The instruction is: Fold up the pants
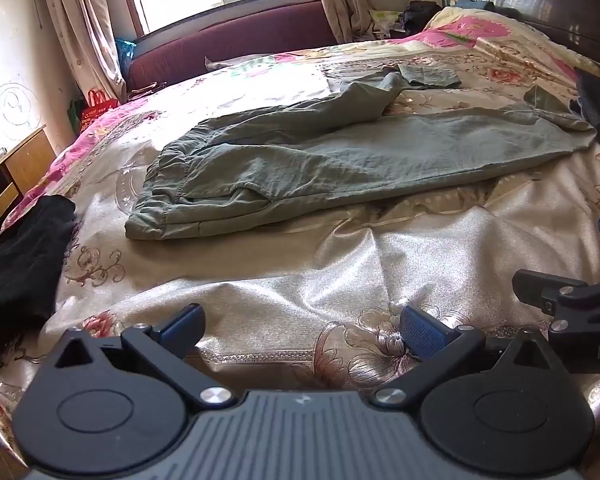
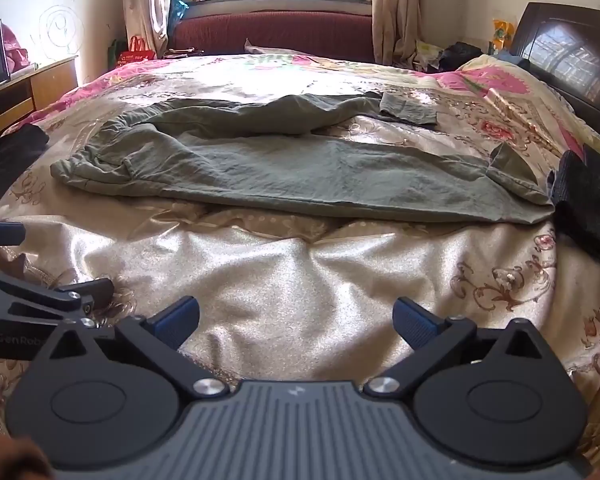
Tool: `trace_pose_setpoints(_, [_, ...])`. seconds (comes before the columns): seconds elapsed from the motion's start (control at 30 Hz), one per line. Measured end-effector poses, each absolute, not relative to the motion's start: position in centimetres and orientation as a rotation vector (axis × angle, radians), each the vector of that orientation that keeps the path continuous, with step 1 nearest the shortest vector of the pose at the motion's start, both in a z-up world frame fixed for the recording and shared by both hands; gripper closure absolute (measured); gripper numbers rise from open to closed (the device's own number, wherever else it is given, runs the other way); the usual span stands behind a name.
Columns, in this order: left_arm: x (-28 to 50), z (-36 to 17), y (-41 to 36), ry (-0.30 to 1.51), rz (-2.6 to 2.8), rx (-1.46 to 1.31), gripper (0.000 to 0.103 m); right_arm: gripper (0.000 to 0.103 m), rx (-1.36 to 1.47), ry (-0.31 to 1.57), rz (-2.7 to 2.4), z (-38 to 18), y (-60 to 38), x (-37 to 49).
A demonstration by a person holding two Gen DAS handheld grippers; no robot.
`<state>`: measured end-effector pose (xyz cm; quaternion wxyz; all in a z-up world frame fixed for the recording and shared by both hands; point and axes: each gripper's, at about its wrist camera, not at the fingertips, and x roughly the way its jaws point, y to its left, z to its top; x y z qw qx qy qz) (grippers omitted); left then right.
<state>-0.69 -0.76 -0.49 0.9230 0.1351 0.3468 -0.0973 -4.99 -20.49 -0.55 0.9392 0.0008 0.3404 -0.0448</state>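
Grey-green pants lie spread across the flowered bed cover, waistband to the left and both legs running right, the far leg bent away with its cuff turned. My left gripper hovers open over the near part of the cover, well short of the pants, with nothing between its blue pads. The right gripper is also open and empty, the same distance short of the pants. Each gripper shows at the edge of the other's view: the right gripper and the left gripper.
The satin bed cover is wrinkled in front. A black garment lies at the left edge, another dark garment at the right. A dark headboard stands right, a wooden cabinet left, a red couch under the window.
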Motion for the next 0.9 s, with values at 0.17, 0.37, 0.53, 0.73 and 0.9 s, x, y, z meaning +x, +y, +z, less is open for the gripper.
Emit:
trace_pose_setpoints(0.17, [-0.69,-0.51,-0.81,0.714,-0.201,0.276,0.0,0.001,0.002,0.696,-0.089,-0.57,-20.52,-4.98])
trace_pose_setpoints(0.37, [-0.7,-0.53,-0.84,0.715,-0.201,0.276,0.0,0.001,-0.001,0.697,-0.091,-0.72,-20.19,-5.18])
trace_pose_setpoints(0.53, [-0.69,-0.52,-0.84,0.714,-0.201,0.277,0.0,0.001,-0.003,0.697,-0.092,-0.73,-20.26,-5.46])
trace_pose_setpoints(0.73, [-0.67,-0.51,-0.84,0.714,-0.201,0.276,0.0,0.001,0.002,0.694,-0.089,-0.63,-20.45,-4.94])
trace_pose_setpoints(0.9, [-0.67,-0.5,-0.84,0.715,-0.201,0.276,0.0,0.001,0.003,0.694,-0.089,-0.6,-20.45,-4.95])
